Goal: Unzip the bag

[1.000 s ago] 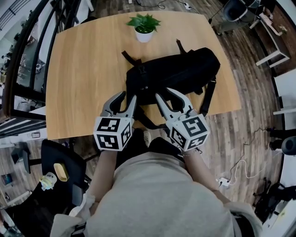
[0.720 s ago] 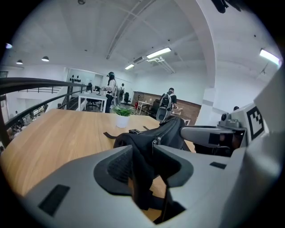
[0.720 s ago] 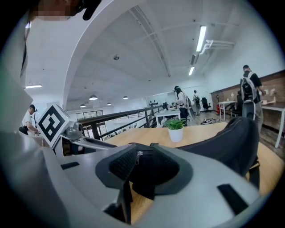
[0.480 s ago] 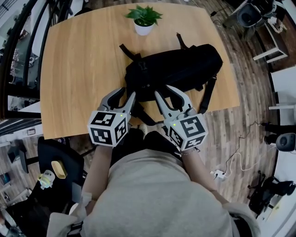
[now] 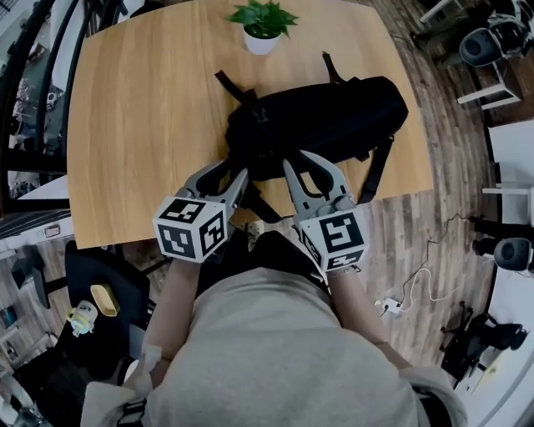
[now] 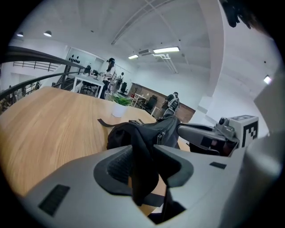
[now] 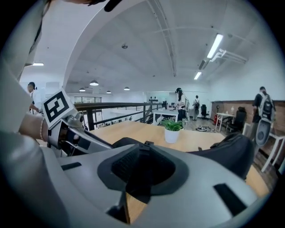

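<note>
A black bag lies across the middle of a wooden table, with a potted plant at the top of the frame. Both handheld tools are set against the bag's near edge. The left gripper has its jaws wide apart, with a black strap standing loose between the pads, probably placed to steady the bag. The right gripper has just been closing, and its narrowed jaws seem to nip a small dark tab, likely the zip pull, ready to draw it. The head view shows only the tools' position on the bag. What stands between the jaws shows only in the gripper views. No opened zip can be seen.
</note>
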Motion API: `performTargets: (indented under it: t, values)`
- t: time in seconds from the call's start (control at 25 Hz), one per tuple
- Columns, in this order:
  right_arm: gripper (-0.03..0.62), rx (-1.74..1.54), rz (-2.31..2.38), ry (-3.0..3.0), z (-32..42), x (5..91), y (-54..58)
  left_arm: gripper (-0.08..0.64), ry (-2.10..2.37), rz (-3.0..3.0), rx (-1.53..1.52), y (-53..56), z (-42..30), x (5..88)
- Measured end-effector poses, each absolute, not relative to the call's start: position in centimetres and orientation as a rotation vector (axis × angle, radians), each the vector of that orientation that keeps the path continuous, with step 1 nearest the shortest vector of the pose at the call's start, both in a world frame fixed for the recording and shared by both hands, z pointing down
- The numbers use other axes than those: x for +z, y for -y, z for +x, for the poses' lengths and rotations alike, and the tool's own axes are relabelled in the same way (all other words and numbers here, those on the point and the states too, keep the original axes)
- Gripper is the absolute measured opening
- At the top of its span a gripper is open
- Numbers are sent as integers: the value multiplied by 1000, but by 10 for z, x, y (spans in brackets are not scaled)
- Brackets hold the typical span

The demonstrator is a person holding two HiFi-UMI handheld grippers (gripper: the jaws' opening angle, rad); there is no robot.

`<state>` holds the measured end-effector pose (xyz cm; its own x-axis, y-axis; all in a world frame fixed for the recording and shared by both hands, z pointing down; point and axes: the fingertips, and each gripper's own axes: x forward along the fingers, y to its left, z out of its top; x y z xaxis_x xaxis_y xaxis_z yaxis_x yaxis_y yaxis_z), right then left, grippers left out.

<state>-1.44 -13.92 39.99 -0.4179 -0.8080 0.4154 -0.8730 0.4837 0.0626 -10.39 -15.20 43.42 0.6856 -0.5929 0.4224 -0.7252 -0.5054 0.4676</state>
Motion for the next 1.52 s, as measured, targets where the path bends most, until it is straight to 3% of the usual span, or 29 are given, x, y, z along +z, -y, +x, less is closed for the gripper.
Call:
performTargets:
  t: [0.28, 0.52, 1.0, 1.12, 1.2, 1.52]
  values:
    - [89, 39, 1322, 2271, -24, 404, 143, 131, 962, 2226, 251, 155, -102, 442]
    - [106, -109, 1215, 2217, -35, 411, 142, 63, 977, 2257, 176, 158, -102, 432]
    - [213, -329, 1103, 2090, -52, 429, 150, 38, 951, 2249, 127, 161, -104, 428]
    - [212, -400, 1093, 2041, -51, 431, 153, 38, 941, 2245, 119, 161, -105, 428]
    - [176, -456, 1091, 1996, -48, 431, 155, 38, 931, 2248, 117, 161, -105, 428]
    - [193, -522, 1109, 1960, -41, 420, 155, 38, 913, 2252, 112, 162, -106, 428]
